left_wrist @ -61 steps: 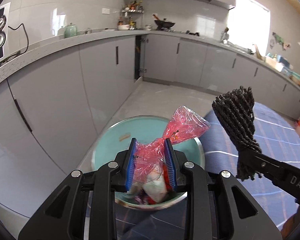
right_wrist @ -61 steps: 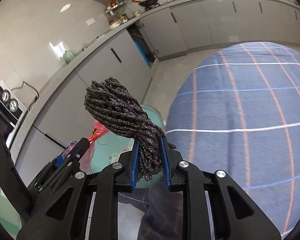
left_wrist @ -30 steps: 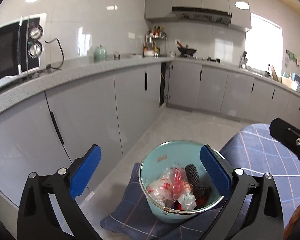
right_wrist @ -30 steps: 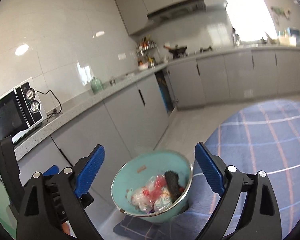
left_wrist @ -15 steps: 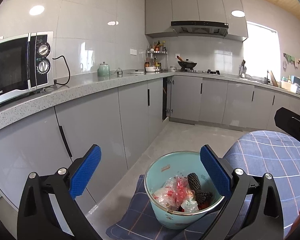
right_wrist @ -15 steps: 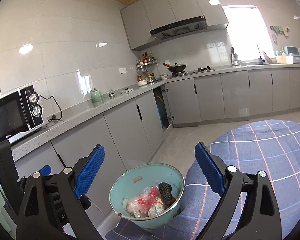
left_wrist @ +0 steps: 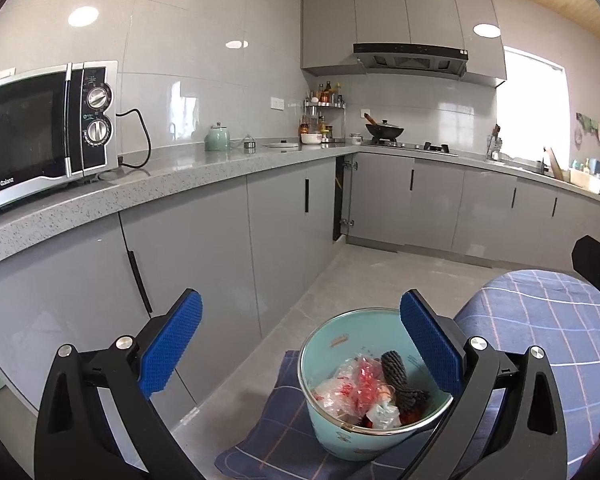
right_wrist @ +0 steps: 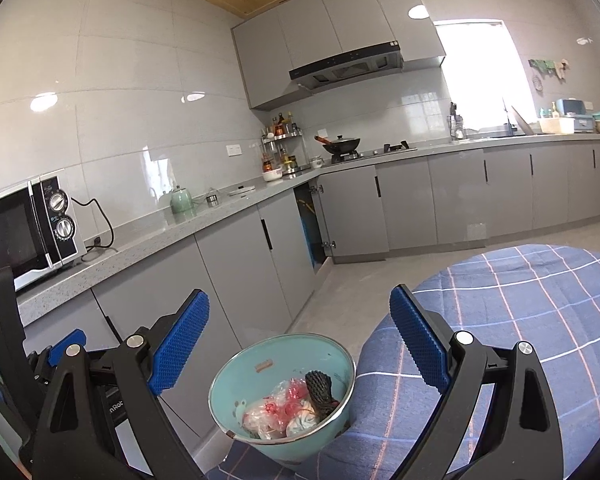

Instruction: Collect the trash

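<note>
microwave [left_wrist: 40,136]: "Galanz" on lower left front | left gripper [right_wrist: 112,406]: partial lettering, perhaps "nRob", too cut off to be sure | nothing else legible

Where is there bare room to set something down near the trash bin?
The blue checked tablecloth right of the teal bin lies bare. So does the counter stretch between the microwave and the green kettle. The bin itself is crowded with plastic bags and a dark rope bundle.
</note>
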Demonstrator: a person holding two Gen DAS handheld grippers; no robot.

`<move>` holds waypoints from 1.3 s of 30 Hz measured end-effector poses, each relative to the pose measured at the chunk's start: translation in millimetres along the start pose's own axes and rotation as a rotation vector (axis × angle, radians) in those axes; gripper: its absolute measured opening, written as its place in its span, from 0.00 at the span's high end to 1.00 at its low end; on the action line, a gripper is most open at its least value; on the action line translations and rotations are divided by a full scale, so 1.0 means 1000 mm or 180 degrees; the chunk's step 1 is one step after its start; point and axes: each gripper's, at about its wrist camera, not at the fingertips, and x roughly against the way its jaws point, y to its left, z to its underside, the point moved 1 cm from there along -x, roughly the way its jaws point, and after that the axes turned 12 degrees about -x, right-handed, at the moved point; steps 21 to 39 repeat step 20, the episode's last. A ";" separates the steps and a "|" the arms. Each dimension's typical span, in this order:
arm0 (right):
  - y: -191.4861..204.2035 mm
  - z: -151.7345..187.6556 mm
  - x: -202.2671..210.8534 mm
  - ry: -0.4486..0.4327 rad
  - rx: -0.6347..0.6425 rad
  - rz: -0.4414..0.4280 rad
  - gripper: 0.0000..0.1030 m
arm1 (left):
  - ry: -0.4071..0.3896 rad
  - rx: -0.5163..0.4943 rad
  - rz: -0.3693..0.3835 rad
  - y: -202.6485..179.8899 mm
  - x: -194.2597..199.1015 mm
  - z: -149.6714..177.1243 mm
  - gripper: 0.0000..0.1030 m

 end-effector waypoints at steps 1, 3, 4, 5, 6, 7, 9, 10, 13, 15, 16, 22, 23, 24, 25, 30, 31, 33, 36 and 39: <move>0.000 0.000 0.000 -0.0008 0.0004 0.0008 0.12 | -0.0011 0.0007 0.0023 0.000 0.001 0.000 0.05; -0.001 -0.001 0.002 -0.0027 -0.0001 0.0013 0.12 | -0.0022 0.0008 0.0094 0.000 0.002 0.001 0.05; -0.001 -0.001 0.002 -0.0026 -0.0003 0.0012 0.12 | -0.0013 -0.0005 0.0104 -0.001 0.002 0.001 0.05; -0.001 -0.001 0.002 -0.0019 -0.0003 0.0015 0.12 | -0.0009 -0.0020 0.0094 -0.002 0.002 0.000 0.05; -0.002 -0.001 0.001 -0.0013 -0.0004 0.0017 0.12 | -0.0016 -0.0033 0.0070 -0.003 0.003 0.000 0.05; -0.002 -0.001 0.001 -0.0008 -0.0003 0.0025 0.12 | -0.0016 -0.0040 0.0054 -0.003 0.003 0.000 0.05; -0.003 -0.001 0.001 -0.0003 -0.0006 0.0044 0.12 | -0.0001 -0.0040 0.0040 -0.004 0.003 0.000 0.05; -0.004 -0.001 0.000 -0.0003 -0.0011 0.0052 0.12 | 0.0010 -0.0042 0.0030 -0.004 0.002 0.000 0.05; -0.008 -0.003 -0.001 -0.0014 -0.0011 0.0133 0.12 | 0.0043 -0.0045 0.0005 -0.003 0.001 -0.002 0.05; -0.015 -0.006 -0.002 -0.0020 -0.0030 0.0237 0.08 | 0.0063 -0.0043 -0.0050 -0.003 0.000 -0.002 0.05; -0.021 -0.008 -0.003 -0.0016 -0.0044 0.0302 0.07 | 0.0062 -0.0035 -0.0048 -0.002 0.000 -0.002 0.05; -0.054 -0.015 -0.004 -0.0032 -0.0077 0.0615 0.06 | 0.0097 -0.0081 -0.0050 -0.004 -0.003 0.000 0.05; -0.054 -0.015 -0.004 -0.0032 -0.0077 0.0615 0.06 | 0.0097 -0.0081 -0.0050 -0.004 -0.003 0.000 0.05; -0.054 -0.015 -0.004 -0.0032 -0.0077 0.0615 0.06 | 0.0097 -0.0081 -0.0050 -0.004 -0.003 0.000 0.05; -0.054 -0.015 -0.004 -0.0032 -0.0077 0.0615 0.06 | 0.0097 -0.0081 -0.0050 -0.004 -0.003 0.000 0.05; -0.054 -0.015 -0.004 -0.0032 -0.0077 0.0615 0.06 | 0.0097 -0.0081 -0.0050 -0.004 -0.003 0.000 0.05; -0.054 -0.015 -0.004 -0.0032 -0.0077 0.0615 0.06 | 0.0097 -0.0081 -0.0050 -0.004 -0.003 0.000 0.05; -0.054 -0.015 -0.004 -0.0032 -0.0077 0.0615 0.06 | 0.0097 -0.0081 -0.0050 -0.004 -0.003 0.000 0.05; -0.054 -0.015 -0.004 -0.0032 -0.0077 0.0615 0.06 | 0.0097 -0.0081 -0.0050 -0.004 -0.003 0.000 0.05; -0.054 -0.015 -0.004 -0.0032 -0.0077 0.0615 0.06 | 0.0097 -0.0081 -0.0050 -0.004 -0.003 0.000 0.05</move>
